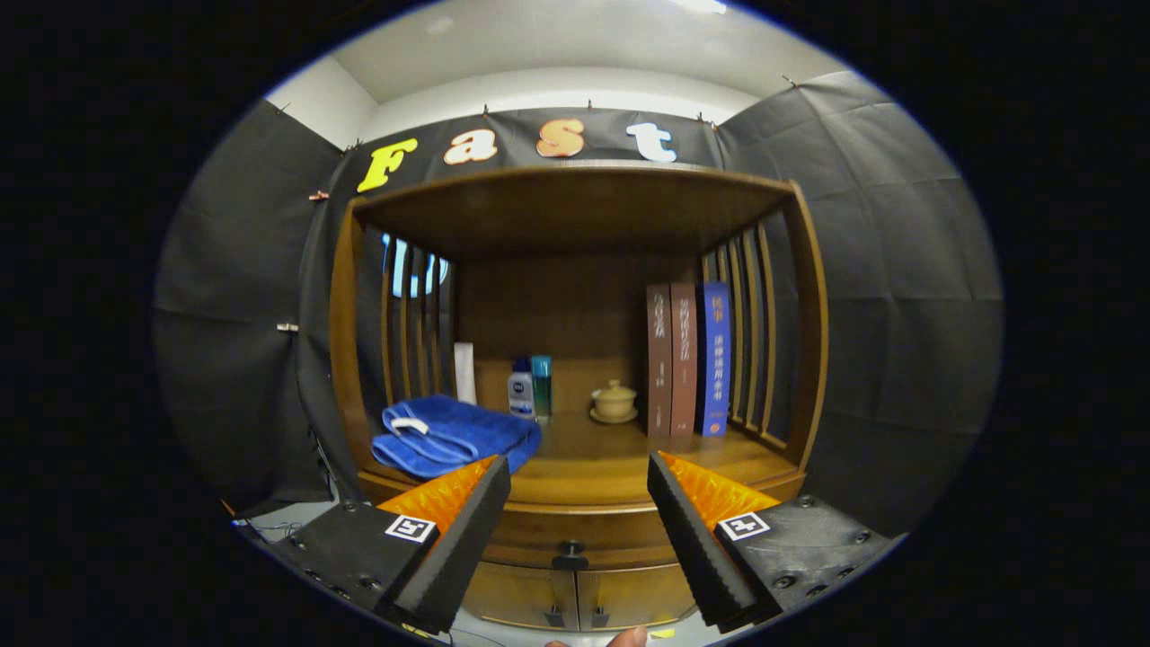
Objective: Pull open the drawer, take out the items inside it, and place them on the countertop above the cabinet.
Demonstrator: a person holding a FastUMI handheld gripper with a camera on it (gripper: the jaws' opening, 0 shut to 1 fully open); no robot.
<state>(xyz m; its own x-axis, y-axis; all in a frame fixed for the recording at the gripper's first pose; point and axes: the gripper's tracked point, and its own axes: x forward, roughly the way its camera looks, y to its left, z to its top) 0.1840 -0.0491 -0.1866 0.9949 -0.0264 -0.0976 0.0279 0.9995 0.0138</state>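
Straight ahead, gripper [579, 476] wide open before closed, dark-knobbed drawer [570, 530].

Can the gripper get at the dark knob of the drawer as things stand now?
Probably yes. The gripper is open, and the drawer knob sits between its fingers, a little ahead, with nothing in front of it. The drawer is closed.

The booth is enclosed by black cloth walls [898, 270] pinned along the top. Above them, a pale wall [557, 85] and a white ceiling [557, 36] are seen, lit by a bright lamp [701, 5]. A grey floor [269, 517] is visible below.
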